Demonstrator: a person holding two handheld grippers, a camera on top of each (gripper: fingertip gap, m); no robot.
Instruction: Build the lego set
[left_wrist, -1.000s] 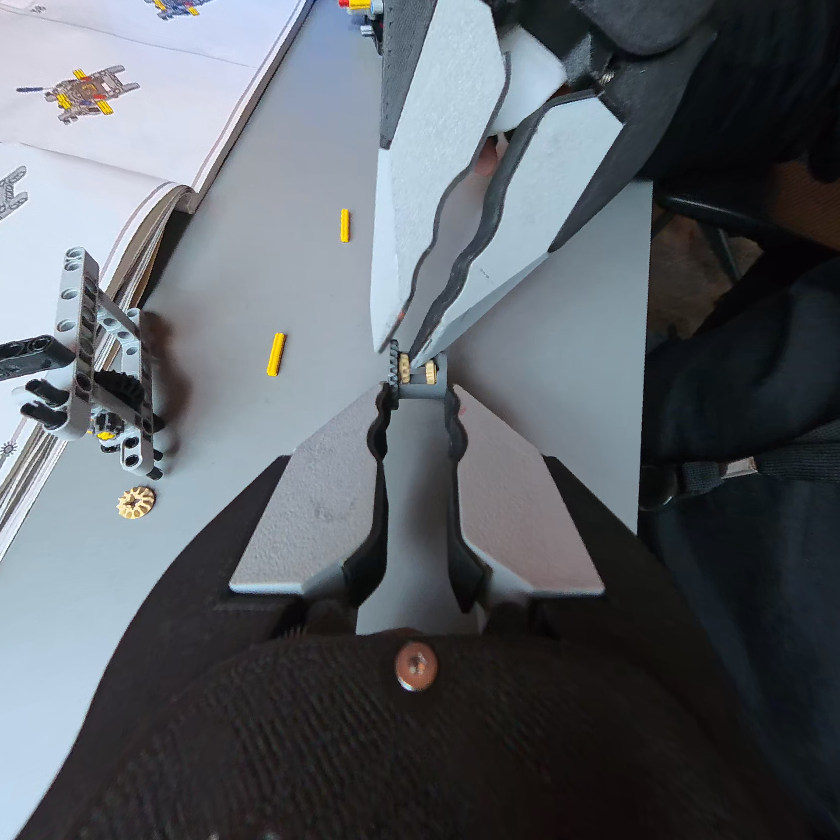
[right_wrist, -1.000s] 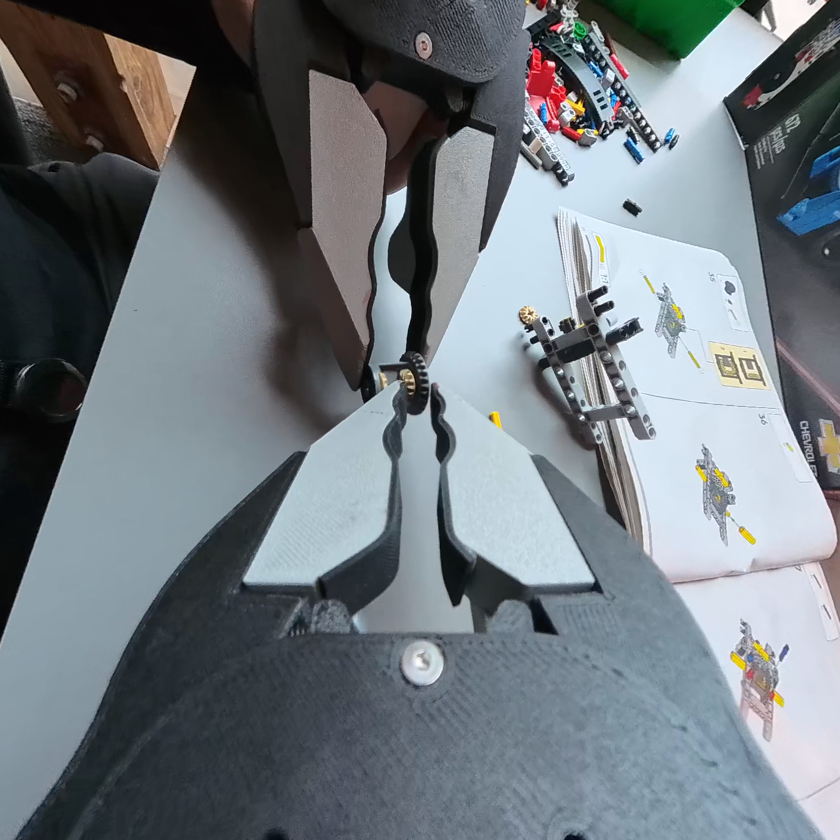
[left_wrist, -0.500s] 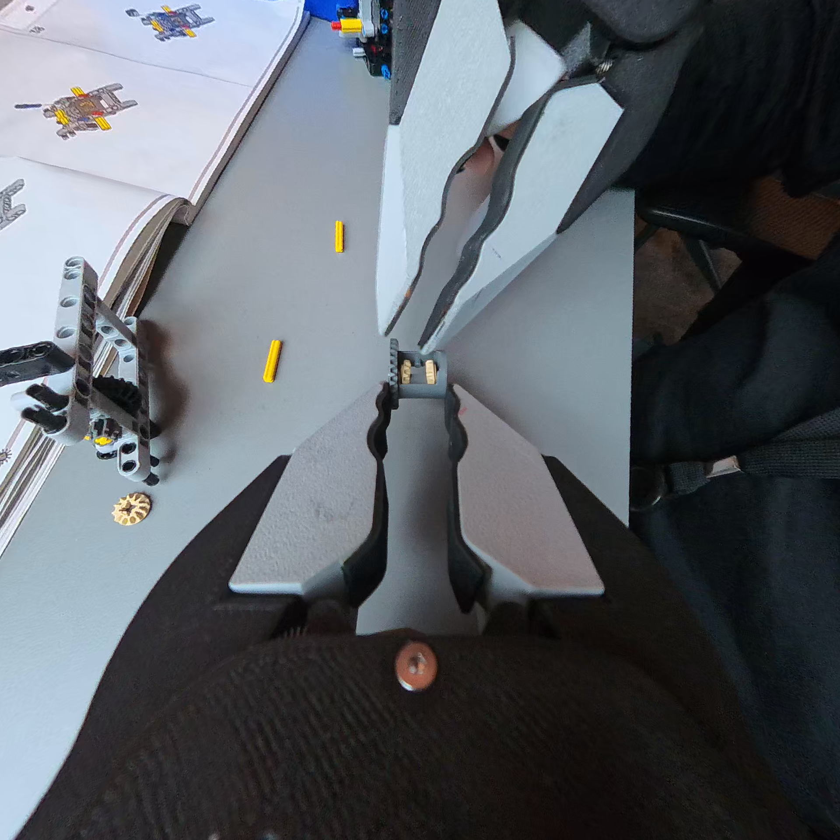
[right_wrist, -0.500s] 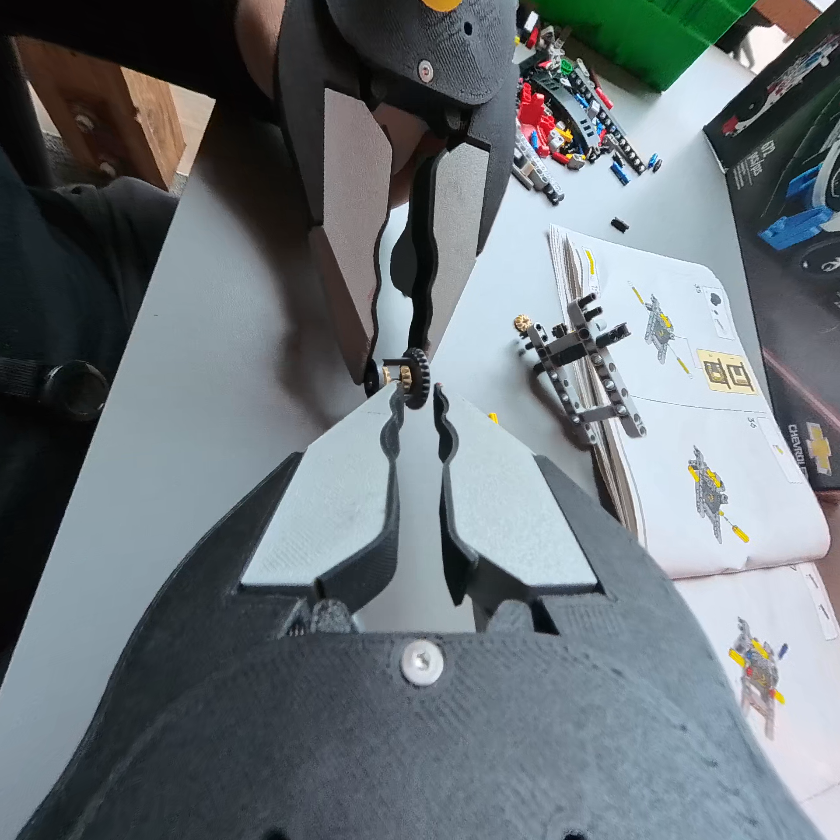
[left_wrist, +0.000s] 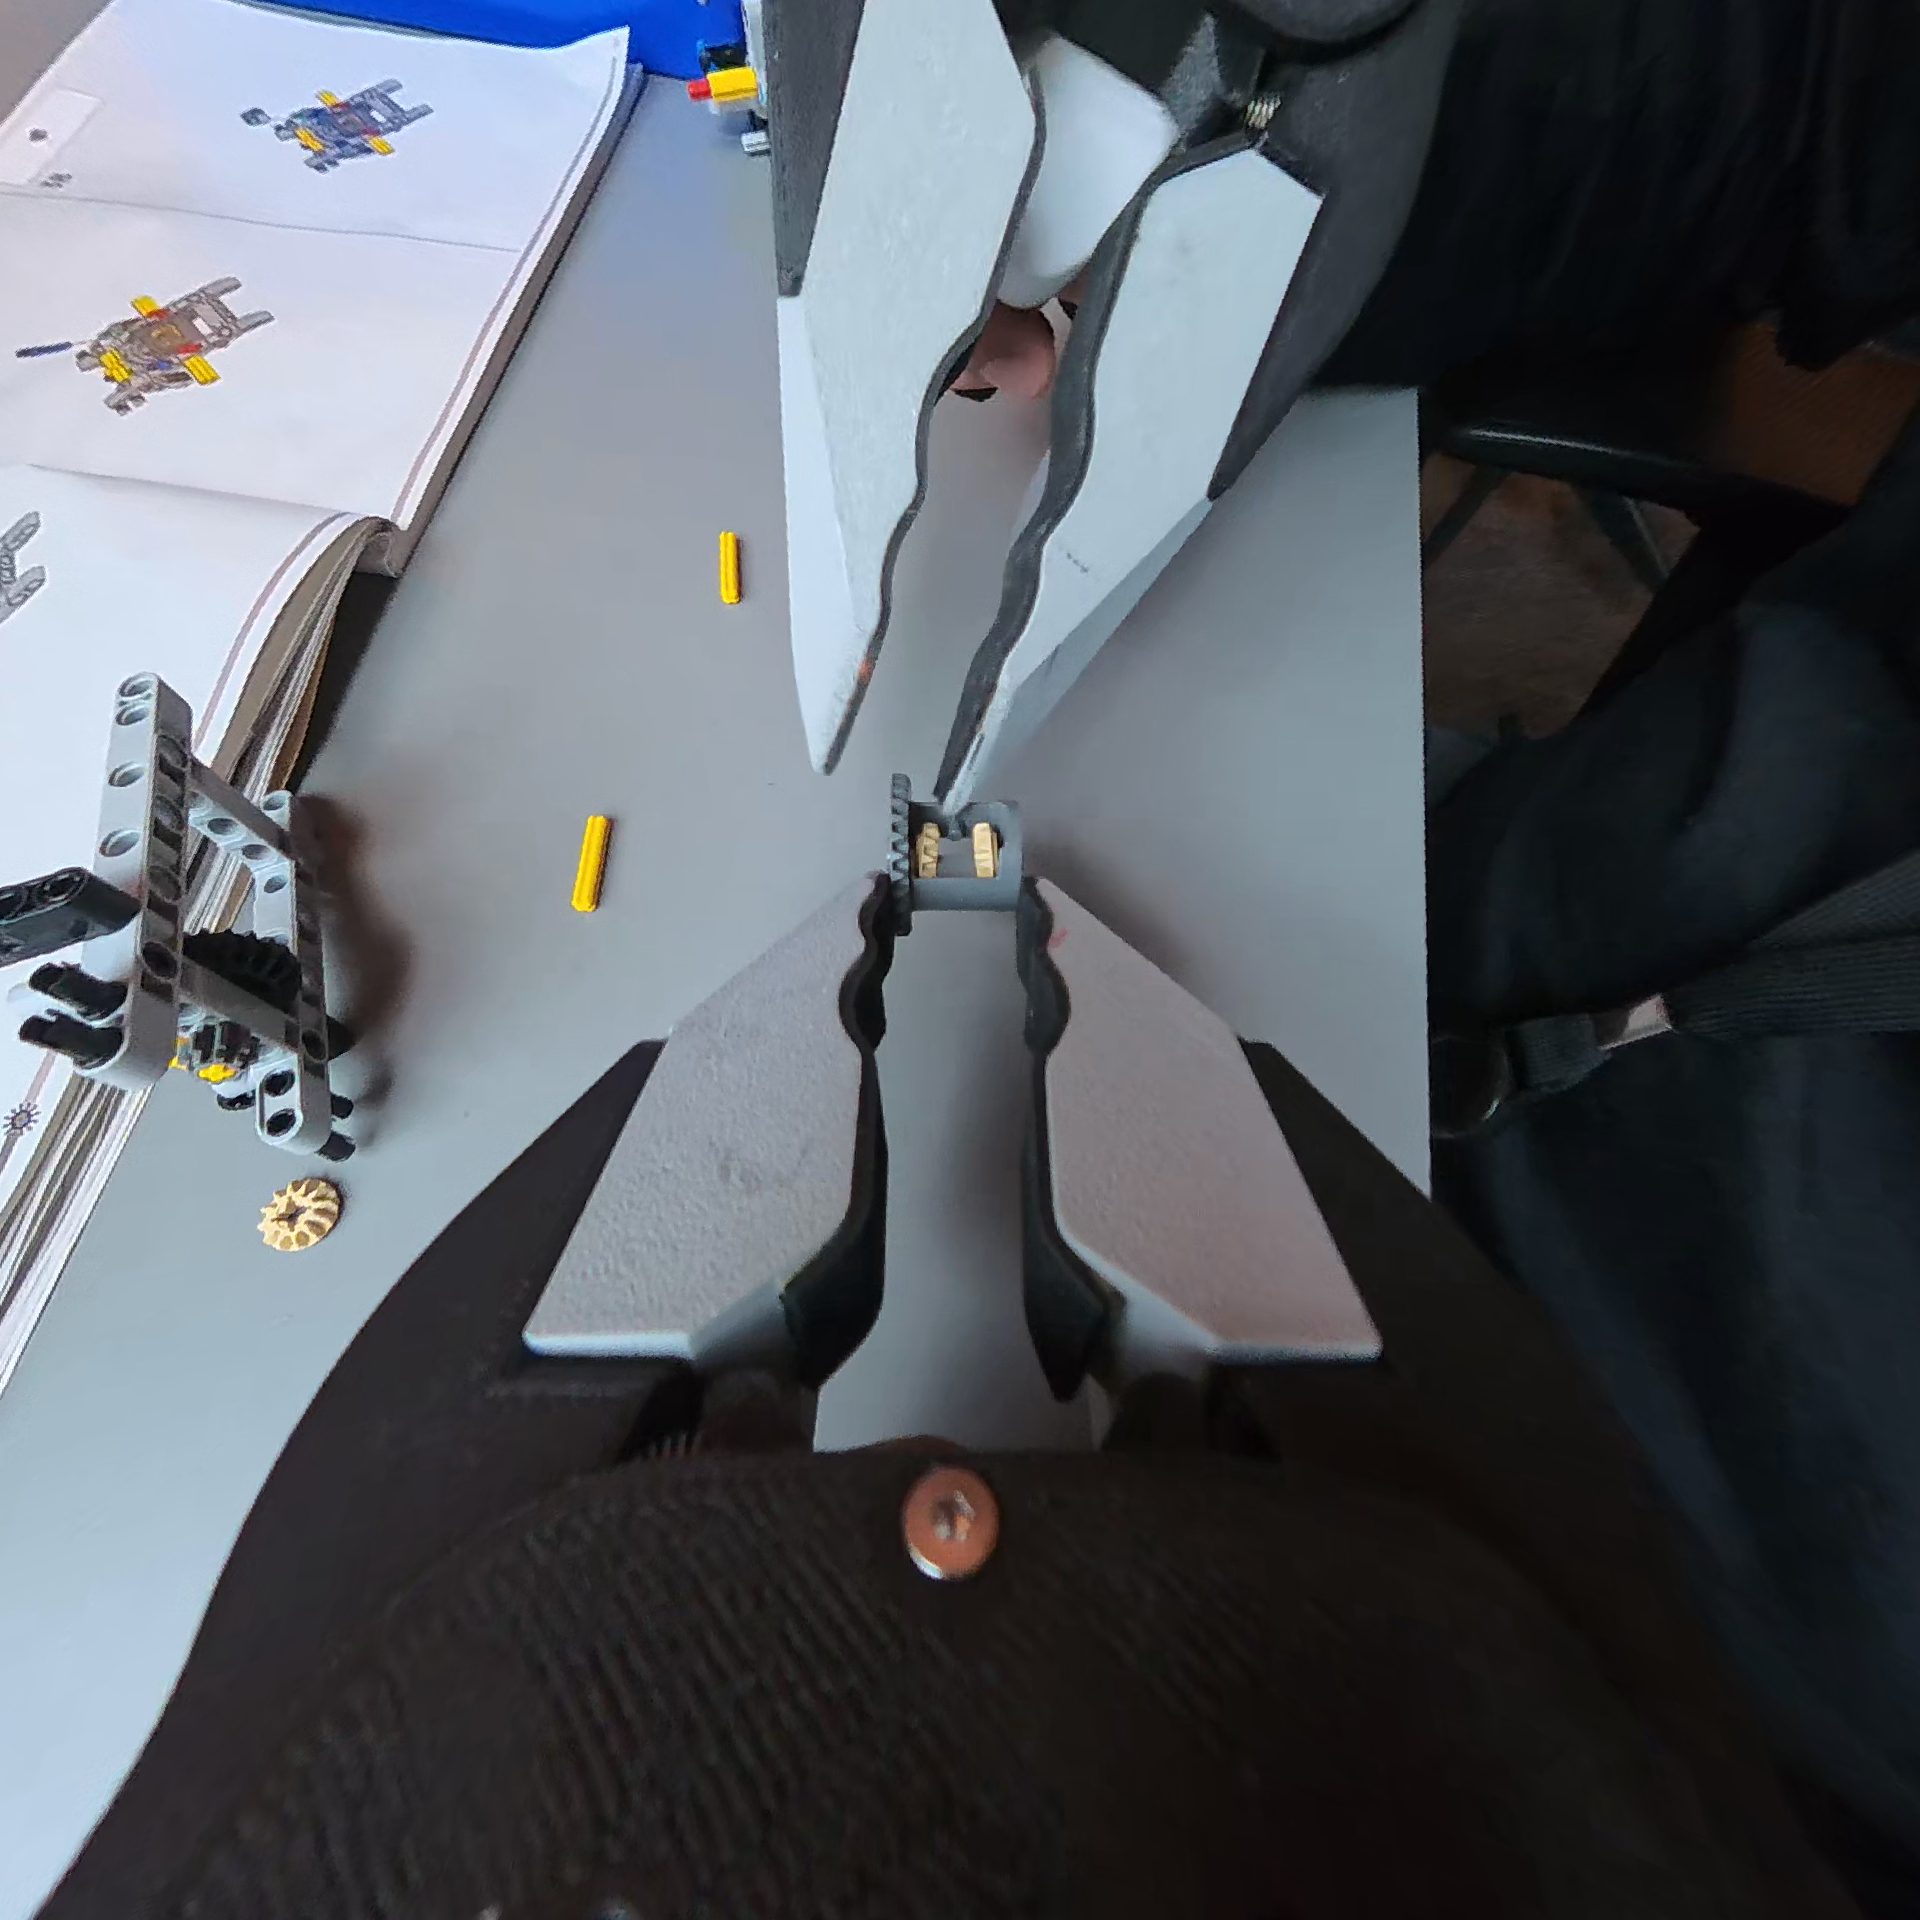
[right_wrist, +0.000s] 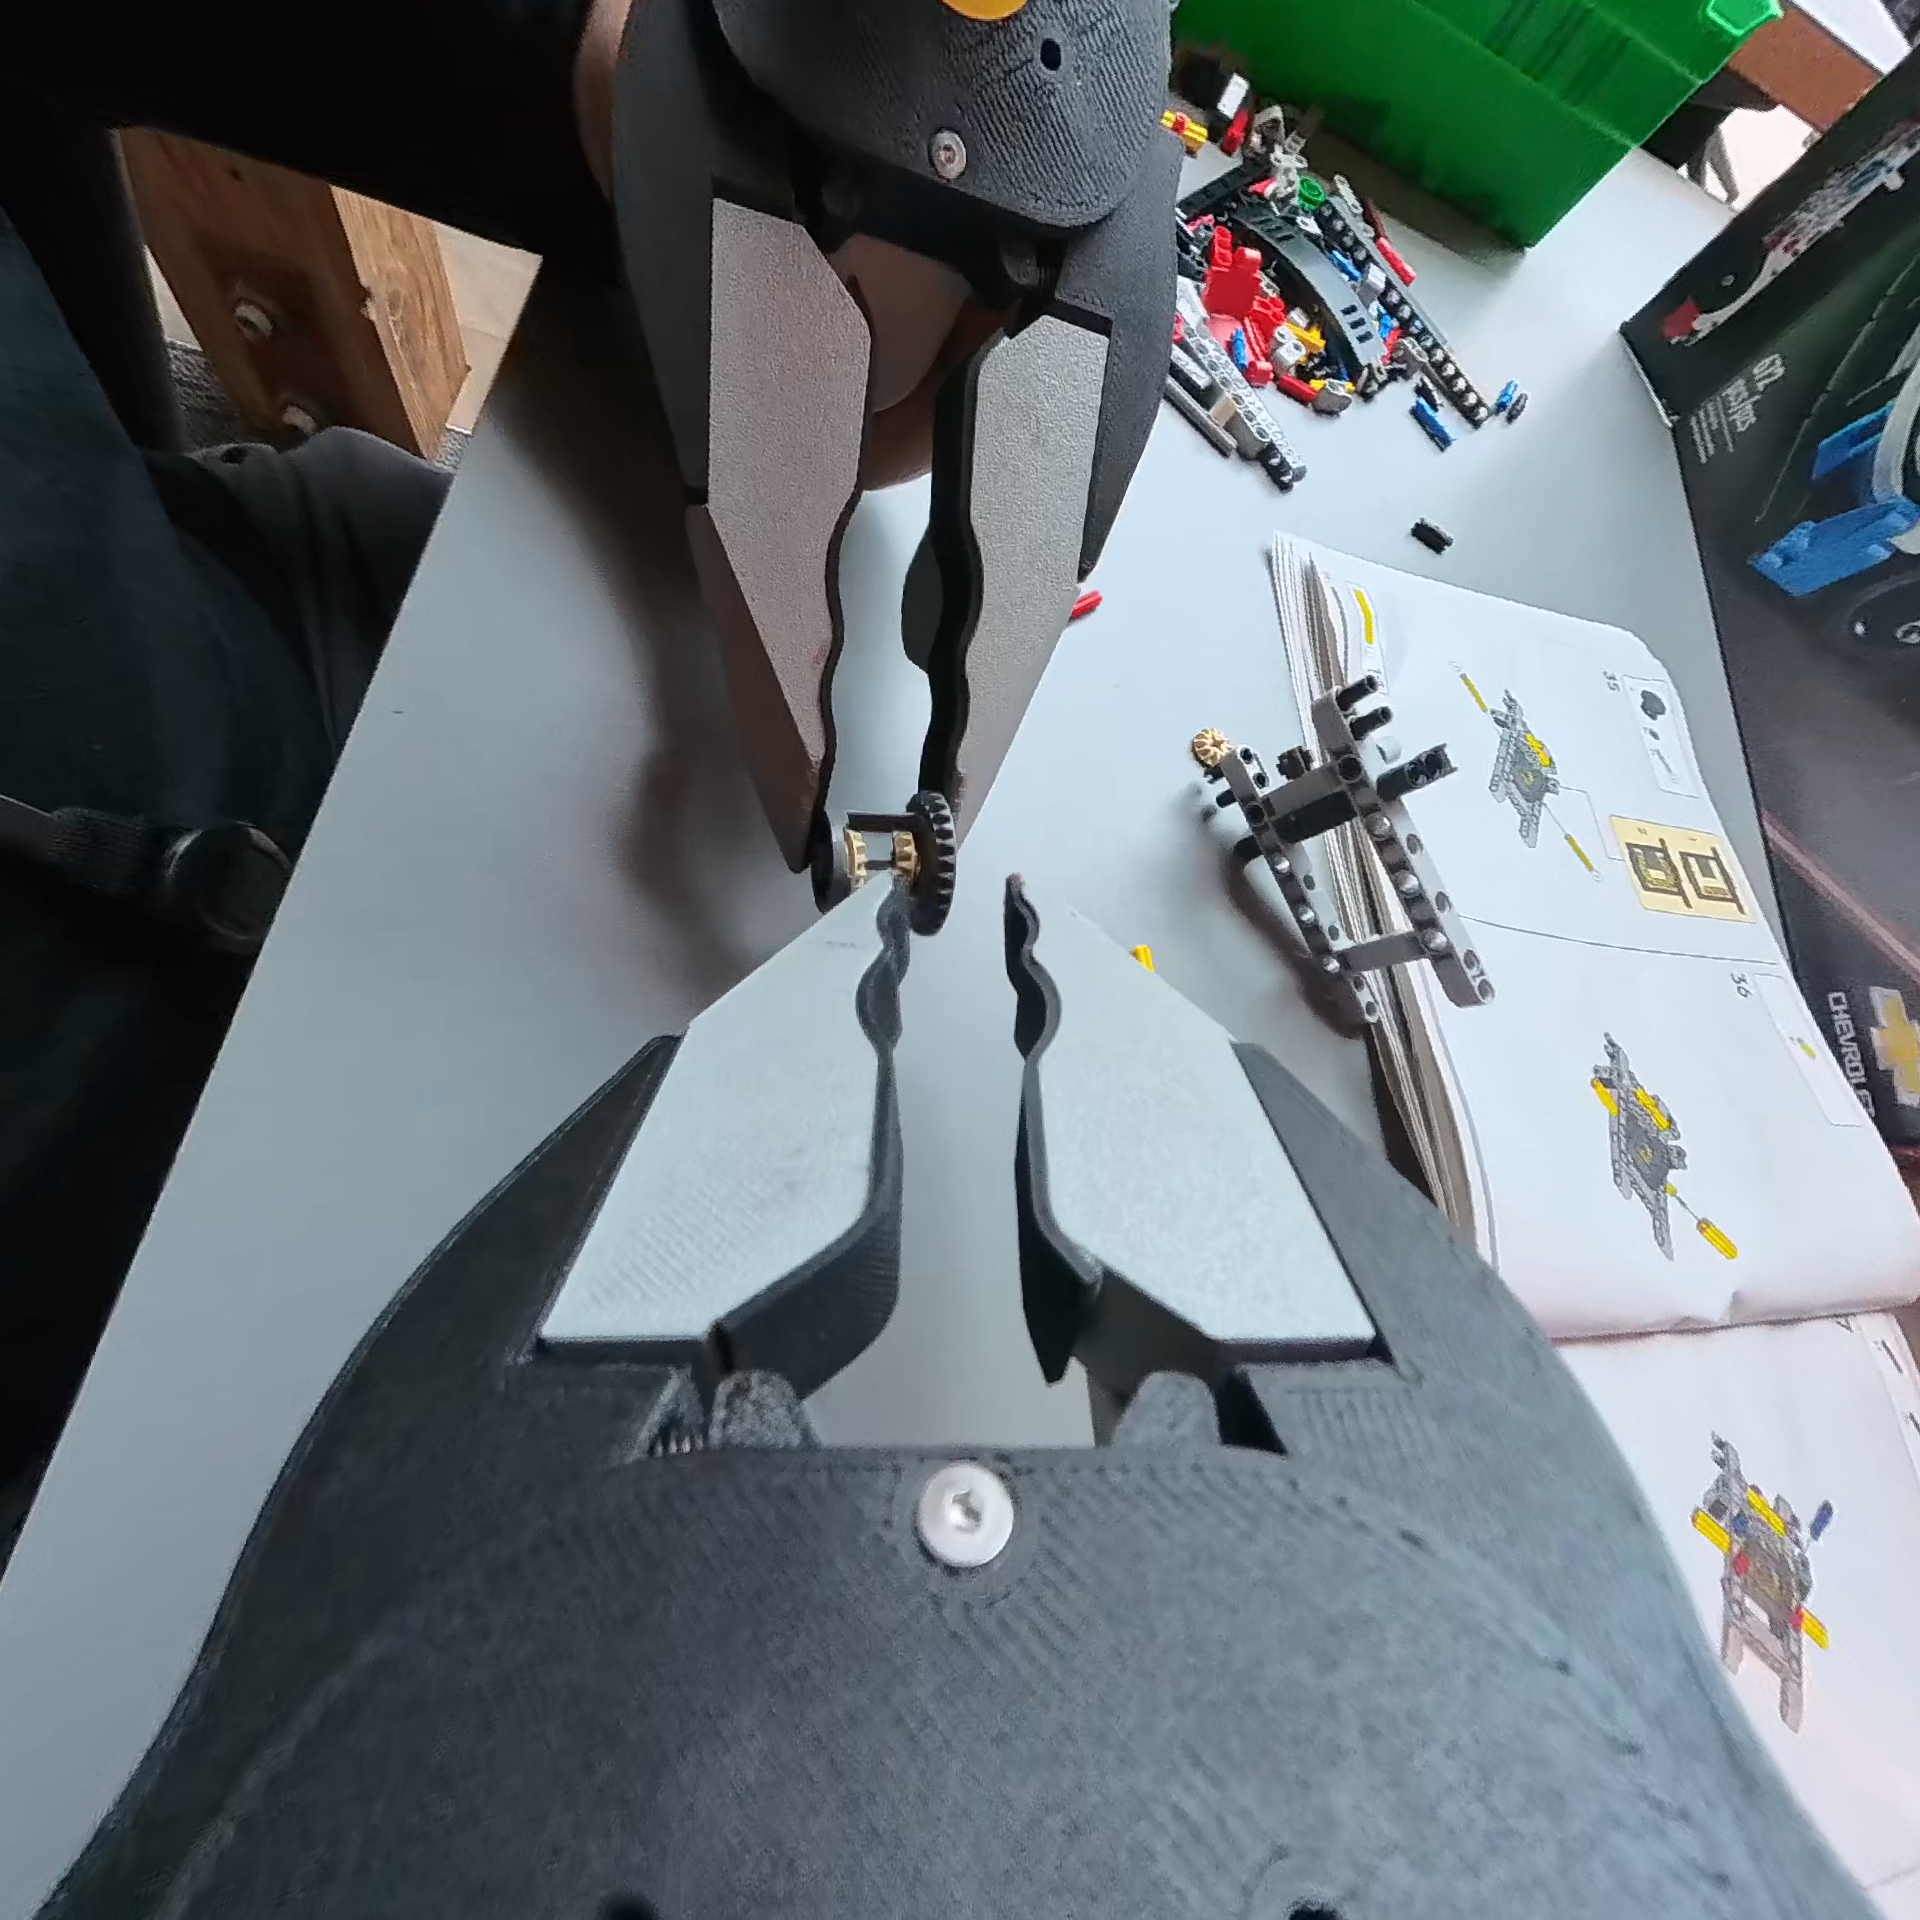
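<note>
My left gripper (left_wrist: 956, 896) is shut on a small gear assembly (left_wrist: 951, 852), a grey housing with tan bevel gears inside and a black gear on one side, held just above the grey table (left_wrist: 582, 707). My right gripper (right_wrist: 954, 899) is open and empty, facing it tip to tip. One of its fingertips (left_wrist: 958, 781) rests against the top of the housing. In the right wrist view the left gripper (right_wrist: 878, 836) reaches in from above with the gear assembly (right_wrist: 894, 852). A grey beam frame (left_wrist: 208, 935) stands against the instruction booklet (left_wrist: 260, 260).
A loose tan gear (left_wrist: 299, 1214) and two yellow axles (left_wrist: 590, 862) (left_wrist: 730, 566) lie on the table. The table edge (left_wrist: 1421, 727) runs close on the right, with a person's dark clothing beyond. A parts pile (right_wrist: 1299, 312), green bin (right_wrist: 1507, 104) and set box (right_wrist: 1818, 416) stand farther off. The tips of both grippers are at nearly the same place.
My right gripper's fingers, nearly closed at the tan gears a second ago, have spread apart and drawn back slightly. My left gripper keeps its hold on the assembly.
</note>
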